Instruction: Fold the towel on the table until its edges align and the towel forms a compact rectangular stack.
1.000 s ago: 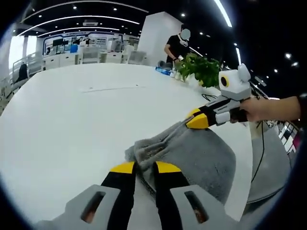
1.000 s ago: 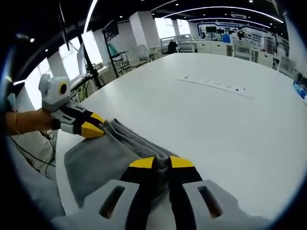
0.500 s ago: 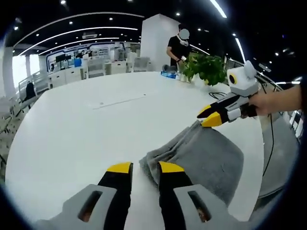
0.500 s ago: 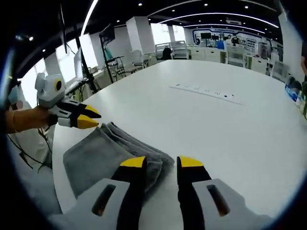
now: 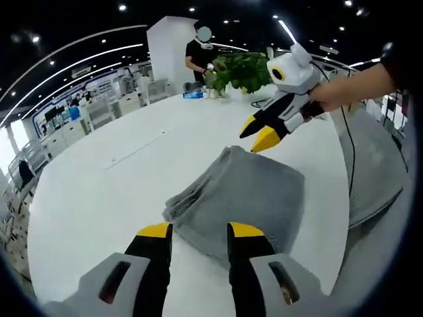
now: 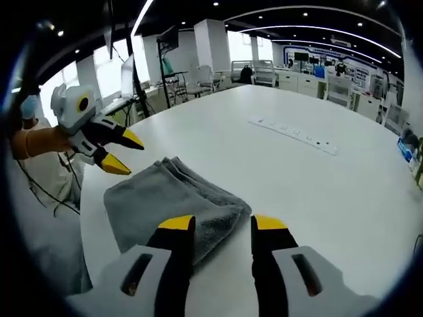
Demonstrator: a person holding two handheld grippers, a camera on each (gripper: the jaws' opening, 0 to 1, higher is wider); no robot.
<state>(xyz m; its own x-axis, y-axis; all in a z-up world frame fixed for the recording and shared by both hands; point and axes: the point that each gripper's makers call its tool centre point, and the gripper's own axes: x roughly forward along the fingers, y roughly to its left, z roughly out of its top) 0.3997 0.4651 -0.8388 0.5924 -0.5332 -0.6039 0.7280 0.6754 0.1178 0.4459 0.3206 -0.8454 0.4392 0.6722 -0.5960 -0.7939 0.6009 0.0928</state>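
Two grippers hang above a folded grey towel (image 5: 241, 198) on a white table (image 5: 99, 191), neither one touching the cloth. Seen from the left gripper view, the left gripper (image 5: 196, 232) has its yellow-tipped jaws spread apart with nothing between them, poised over the near edge of the towel, whose stacked layers show along the side facing the open tabletop. Beyond the towel, the right gripper (image 5: 258, 132), held in a person's hand (image 5: 328, 96), points down toward the far corner with its jaws parted and clear of the fabric. From the right gripper view, the right gripper (image 6: 223, 226) frames the towel (image 6: 172, 201) just past its parted tips, while the left gripper (image 6: 122, 152) hovers beside the far corner, jaws apart. The towel lies as a compact rectangle near the table's edge (image 6: 82, 218). A power strip (image 6: 294, 134) is set into the tabletop well away. A potted plant (image 5: 239, 69) and a standing person (image 5: 199, 56) are at the far end.
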